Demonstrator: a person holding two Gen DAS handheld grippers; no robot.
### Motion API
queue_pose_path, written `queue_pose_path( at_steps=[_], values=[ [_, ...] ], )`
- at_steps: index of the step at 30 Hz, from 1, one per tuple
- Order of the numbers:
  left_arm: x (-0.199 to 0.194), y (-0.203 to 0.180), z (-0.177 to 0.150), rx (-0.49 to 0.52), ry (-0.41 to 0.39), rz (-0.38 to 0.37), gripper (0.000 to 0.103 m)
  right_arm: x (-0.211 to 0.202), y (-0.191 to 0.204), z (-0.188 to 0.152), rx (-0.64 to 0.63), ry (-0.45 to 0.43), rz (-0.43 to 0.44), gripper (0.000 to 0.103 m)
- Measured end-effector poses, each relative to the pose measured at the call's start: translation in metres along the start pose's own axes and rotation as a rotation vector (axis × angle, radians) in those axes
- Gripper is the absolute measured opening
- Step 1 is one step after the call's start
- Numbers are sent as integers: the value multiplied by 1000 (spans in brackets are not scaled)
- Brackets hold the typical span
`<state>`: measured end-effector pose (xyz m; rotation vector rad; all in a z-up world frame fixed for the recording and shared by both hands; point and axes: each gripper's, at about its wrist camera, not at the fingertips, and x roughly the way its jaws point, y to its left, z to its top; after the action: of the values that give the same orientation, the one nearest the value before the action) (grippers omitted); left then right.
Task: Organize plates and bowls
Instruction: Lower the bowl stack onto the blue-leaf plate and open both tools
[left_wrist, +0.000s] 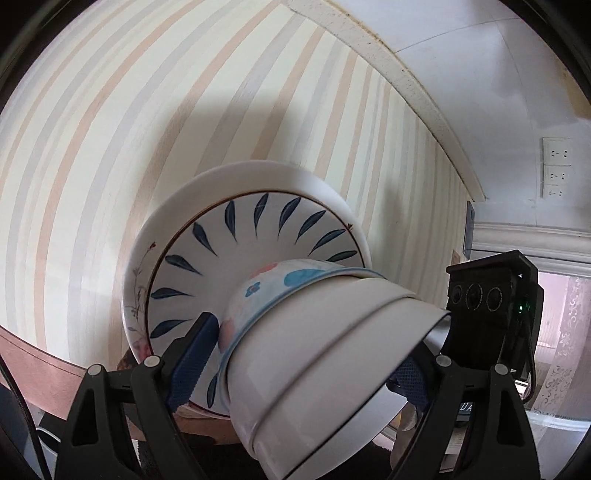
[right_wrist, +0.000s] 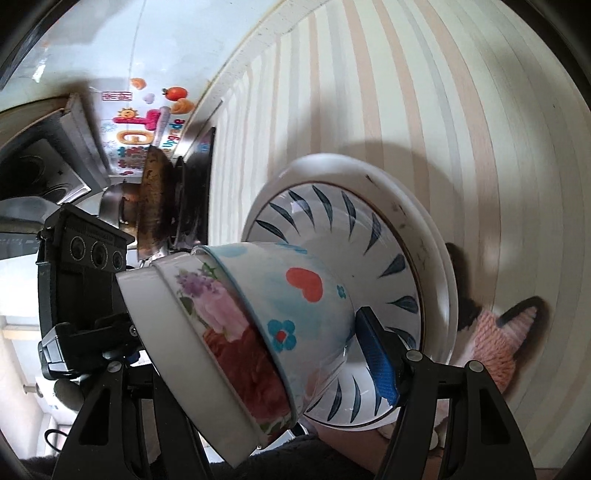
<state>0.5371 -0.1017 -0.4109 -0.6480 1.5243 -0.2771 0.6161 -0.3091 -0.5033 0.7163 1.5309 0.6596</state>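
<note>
My left tongs (left_wrist: 299, 354) sit closed across the nested bowls, one blue pad (left_wrist: 192, 354) pressed to the painted bowl's side and the other mostly hidden under the white rims; my right tongs (right_wrist: 255, 354) are likewise clamped on that same stack from the opposite side, with a blue pad (right_wrist: 376, 354) against the foot of the painted bowl and the left finger out of sight behind the floral bowl. So both sets of tongs share one load, held up off any surface as far as I can see. Nearest me are the plain white bowls (left_wrist: 332, 369), whose outer one shows a floral bowl (right_wrist: 229, 332) face in the right view; nested beyond is the heart-and-flower bowl (right_wrist: 303, 295), and it sits in the leaf-patterned plate (left_wrist: 221, 258), which in turn lies in a wide white plate (left_wrist: 258, 177) at the far end. Behind it all is the striped floor (left_wrist: 184, 92), with a pink slipper (right_wrist: 495, 339) to the right and a stove with a pan (right_wrist: 151, 206) to the far left. I judge this stack heavy, rigid, glazed and slick, and very breakable; the plates are only resting on each other, so tilt could slide them off. I would keep the grip low on the bowl walls near the foot, pads opposed, and carry level
</note>
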Motion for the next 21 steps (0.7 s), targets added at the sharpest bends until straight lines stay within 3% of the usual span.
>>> queue_pose_path(
  at_steps=[21],
  values=[
    [-2, 1, 5, 23, 13, -10, 86, 8, 0, 10, 66, 18, -64, 69]
  ],
)
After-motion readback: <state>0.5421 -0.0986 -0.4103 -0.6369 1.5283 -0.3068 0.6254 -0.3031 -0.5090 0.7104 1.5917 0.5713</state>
